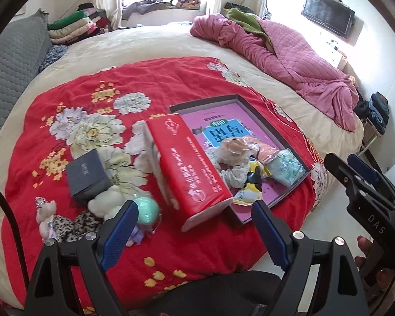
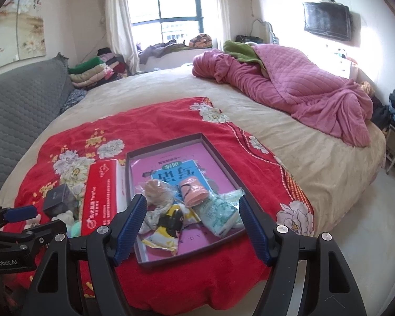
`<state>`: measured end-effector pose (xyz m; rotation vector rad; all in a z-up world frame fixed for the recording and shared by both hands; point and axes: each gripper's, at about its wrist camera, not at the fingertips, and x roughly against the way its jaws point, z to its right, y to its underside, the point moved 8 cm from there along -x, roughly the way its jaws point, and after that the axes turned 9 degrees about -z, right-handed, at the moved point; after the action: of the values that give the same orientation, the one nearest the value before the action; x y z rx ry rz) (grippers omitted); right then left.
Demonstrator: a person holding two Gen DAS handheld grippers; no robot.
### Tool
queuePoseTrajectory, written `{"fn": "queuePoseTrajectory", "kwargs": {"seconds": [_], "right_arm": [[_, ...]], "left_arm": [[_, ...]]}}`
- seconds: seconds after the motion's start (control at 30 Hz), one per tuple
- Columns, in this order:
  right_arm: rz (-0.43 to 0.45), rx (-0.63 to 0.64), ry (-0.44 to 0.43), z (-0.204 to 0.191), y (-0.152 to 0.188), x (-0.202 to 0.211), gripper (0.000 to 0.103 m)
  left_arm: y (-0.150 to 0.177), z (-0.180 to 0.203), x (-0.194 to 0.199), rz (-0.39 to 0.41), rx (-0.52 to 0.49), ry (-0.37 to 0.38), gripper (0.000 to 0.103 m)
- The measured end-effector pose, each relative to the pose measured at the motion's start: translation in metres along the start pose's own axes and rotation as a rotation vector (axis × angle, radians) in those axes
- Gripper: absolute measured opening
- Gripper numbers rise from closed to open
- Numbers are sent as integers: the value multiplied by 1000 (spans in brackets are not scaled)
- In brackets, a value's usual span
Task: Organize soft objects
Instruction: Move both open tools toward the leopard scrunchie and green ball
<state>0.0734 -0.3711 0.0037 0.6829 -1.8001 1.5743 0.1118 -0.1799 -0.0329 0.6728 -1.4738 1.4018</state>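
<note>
The bed carries a red floral blanket, and ahead of the right gripper lies a shallow tray already holding soft packets. A red tissue box stands just ahead of the left gripper. Beside its left jaw lie a mint ball, a white plush and a small teddy. Both pairs of jaws stand wide and hold nothing. Probably best: swing the left jaws over the plush, descend straight, and close gently around its body.
</note>
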Motion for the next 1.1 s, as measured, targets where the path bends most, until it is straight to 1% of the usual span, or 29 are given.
{"fn": "queuePoseTrajectory", "kwargs": {"seconds": [0.33, 0.43, 0.9, 1.1], "right_arm": [[24, 74, -41, -39, -7, 17, 74], [28, 113, -38, -55, -5, 19, 74], [24, 226, -122, -125, -1, 29, 74], [5, 279, -149, -152, 6, 27, 74]], "left_arm": [[16, -30, 21, 5, 39, -17, 87], [22, -40, 25, 8, 55, -23, 87], [45, -97, 47, 13, 147, -48, 87], [57, -124, 54, 8, 177, -64, 87]]}}
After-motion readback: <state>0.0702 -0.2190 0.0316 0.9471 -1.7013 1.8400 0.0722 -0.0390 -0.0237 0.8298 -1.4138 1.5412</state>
